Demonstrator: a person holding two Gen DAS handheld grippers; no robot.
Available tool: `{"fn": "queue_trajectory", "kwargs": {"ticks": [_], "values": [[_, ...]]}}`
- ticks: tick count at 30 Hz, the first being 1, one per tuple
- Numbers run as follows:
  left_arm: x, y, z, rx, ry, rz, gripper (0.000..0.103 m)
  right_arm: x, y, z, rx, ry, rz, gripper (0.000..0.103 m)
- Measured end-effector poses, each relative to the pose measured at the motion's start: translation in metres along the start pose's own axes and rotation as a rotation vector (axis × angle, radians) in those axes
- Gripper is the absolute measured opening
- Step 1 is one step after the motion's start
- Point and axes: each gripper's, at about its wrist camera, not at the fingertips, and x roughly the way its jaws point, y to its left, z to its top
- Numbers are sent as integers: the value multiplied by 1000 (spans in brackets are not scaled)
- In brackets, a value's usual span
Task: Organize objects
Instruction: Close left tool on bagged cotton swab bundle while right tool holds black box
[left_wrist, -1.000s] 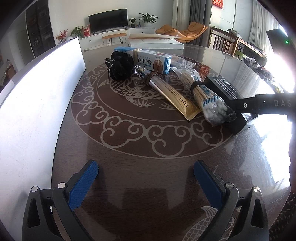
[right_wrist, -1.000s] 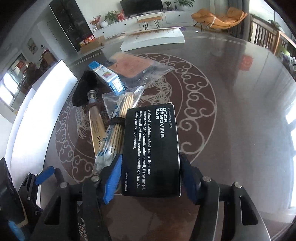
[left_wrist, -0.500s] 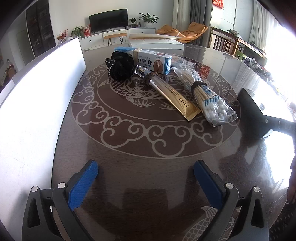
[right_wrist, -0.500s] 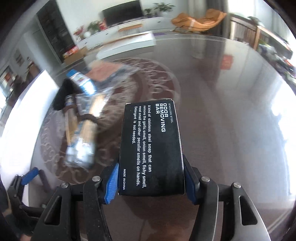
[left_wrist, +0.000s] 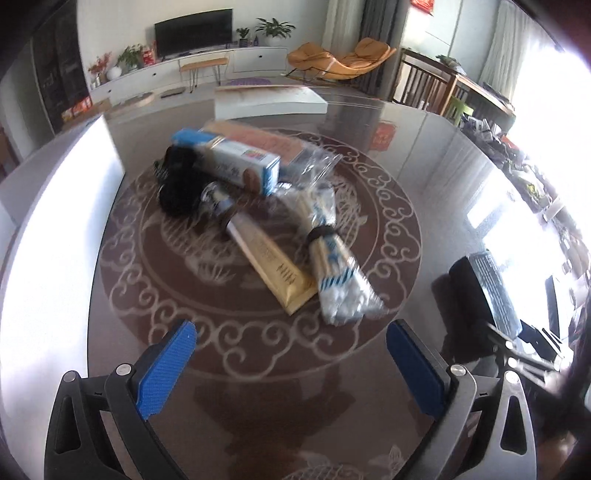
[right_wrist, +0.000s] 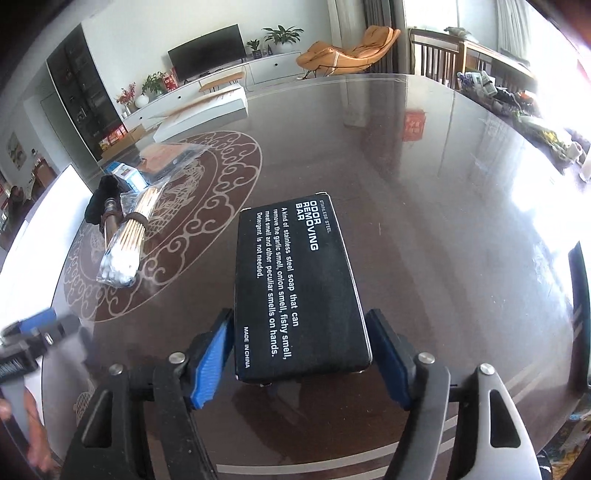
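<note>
My right gripper (right_wrist: 301, 354) is shut on a black "odor removing bar" box (right_wrist: 295, 288), held over the dark round table (right_wrist: 424, 221), right of the pile. The box also shows at the right edge of the left wrist view (left_wrist: 484, 295). My left gripper (left_wrist: 291, 358) is open and empty, just short of the pile. The pile holds a bag of cotton swabs (left_wrist: 332, 273), a gold tube (left_wrist: 273, 266), a blue and white carton (left_wrist: 229, 162) and a black cloth item (left_wrist: 177, 184). The swabs (right_wrist: 123, 243) lie left in the right wrist view.
A white panel (left_wrist: 55, 229) stands along the table's left side. A flat white box (left_wrist: 269, 99) lies at the far edge. A clear bag with an orange item (right_wrist: 166, 158) sits behind the pile. Clutter lies on a side table at right (right_wrist: 491, 88).
My right gripper has carried the black box away from the pile to the right side of the table. My left gripper has moved forward toward the pile, still open.
</note>
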Motion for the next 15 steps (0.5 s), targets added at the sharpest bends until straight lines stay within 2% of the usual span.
{"fn": "queue_trajectory", "kwargs": {"ticks": [3,5,9,10,11,12,13,15], "values": [[29,-21,36,55,37,75,103,0,4,-2,-19,-2,-17,74],[51,-28,53,58,74,97,103,1,6,-3,-32,-2,-29,74],[86,-33,63,49,140,97,103,0,6,-4,-33,-4,-30,74],[91,-37,61,67,124,138,101,0,6,-4,-32,-4,-28,74],[93,-42,62,99,103,161,96,0,5,-4,-30,-3,-25,75],[93,-47,62,132,78,175,81,0,5,-4,-28,-3,-20,76],[91,-50,63,143,63,144,50,0,6,-4,-28,-3,-16,77],[89,-53,62,131,61,109,29,1,7,-4,-32,-1,-17,79]]}}
